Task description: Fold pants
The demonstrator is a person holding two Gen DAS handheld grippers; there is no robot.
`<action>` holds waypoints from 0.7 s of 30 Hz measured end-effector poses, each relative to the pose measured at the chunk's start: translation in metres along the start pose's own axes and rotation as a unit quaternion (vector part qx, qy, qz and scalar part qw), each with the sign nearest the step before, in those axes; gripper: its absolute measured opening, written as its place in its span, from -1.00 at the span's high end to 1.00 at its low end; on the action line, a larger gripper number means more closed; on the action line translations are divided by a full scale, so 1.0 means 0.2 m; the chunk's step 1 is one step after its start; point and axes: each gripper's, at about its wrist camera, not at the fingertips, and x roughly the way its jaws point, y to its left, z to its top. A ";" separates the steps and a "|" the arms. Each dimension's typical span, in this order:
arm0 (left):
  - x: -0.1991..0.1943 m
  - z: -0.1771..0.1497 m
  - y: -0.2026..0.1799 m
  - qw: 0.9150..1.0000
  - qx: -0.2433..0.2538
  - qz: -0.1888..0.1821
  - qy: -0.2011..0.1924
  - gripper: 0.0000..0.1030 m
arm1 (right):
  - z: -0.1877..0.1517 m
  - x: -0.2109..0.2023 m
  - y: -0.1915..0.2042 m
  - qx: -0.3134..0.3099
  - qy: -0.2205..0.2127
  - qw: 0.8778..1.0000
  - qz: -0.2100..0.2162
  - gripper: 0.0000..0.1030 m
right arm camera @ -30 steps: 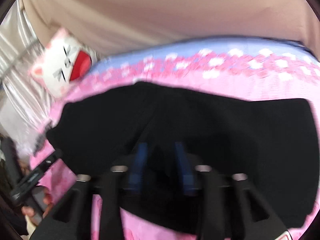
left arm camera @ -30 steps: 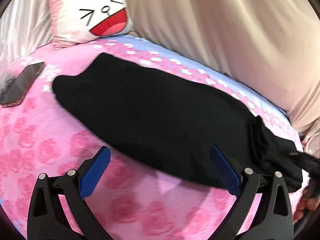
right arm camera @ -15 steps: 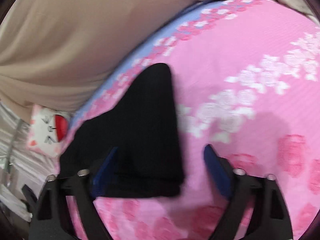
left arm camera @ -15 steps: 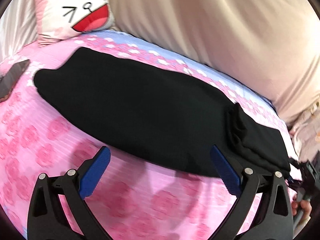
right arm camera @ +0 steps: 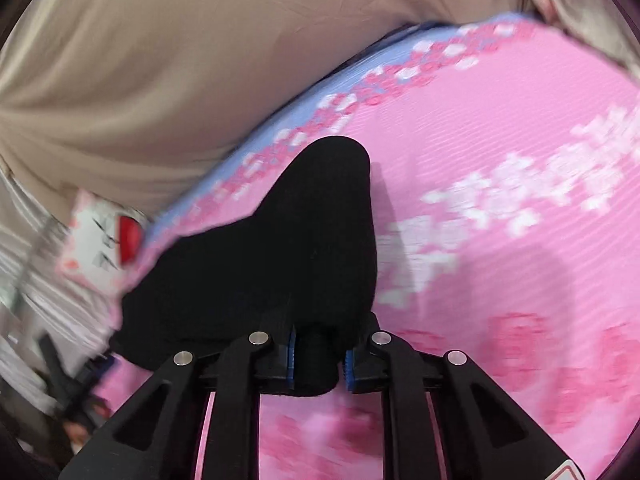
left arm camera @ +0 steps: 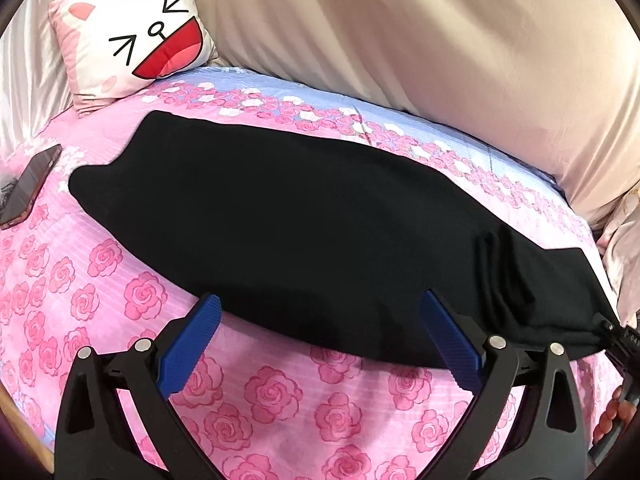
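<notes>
Jaws of the left gripper (left arm camera: 320, 344) stand wide apart at the bottom of its frame, over the near edge of the black pants (left arm camera: 304, 220) lying across the pink bedspread (left arm camera: 280, 400). Right gripper (right arm camera: 318, 362) is clamped on the pants' end, bottom centre.

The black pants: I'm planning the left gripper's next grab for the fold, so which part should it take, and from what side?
Probably the near long edge of the black pants, approached low from the bedspread side. That edge lies flat and free right ahead of the open left gripper, while the right gripper already pinches the bunched end.
</notes>
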 end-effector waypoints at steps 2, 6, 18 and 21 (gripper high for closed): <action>0.00 -0.02 -0.01 1.000 0.001 0.003 0.006 -0.90 | 0.00 -0.04 -0.06 0.007 -0.001 1.000 0.002 0.74; 0.00 -0.04 -0.01 1.000 0.012 0.007 0.015 -0.90 | 0.00 -0.20 -0.18 0.021 -0.023 0.999 -0.027 0.73; 0.02 -0.10 -0.11 0.999 0.032 -0.016 0.025 -0.90 | -0.14 -0.42 0.30 -0.179 -0.091 0.971 -0.127 -0.38; 0.02 -0.11 -0.12 0.999 0.033 -0.019 0.027 -0.90 | -0.22 -0.17 0.55 -0.232 -0.009 0.972 -0.041 -0.19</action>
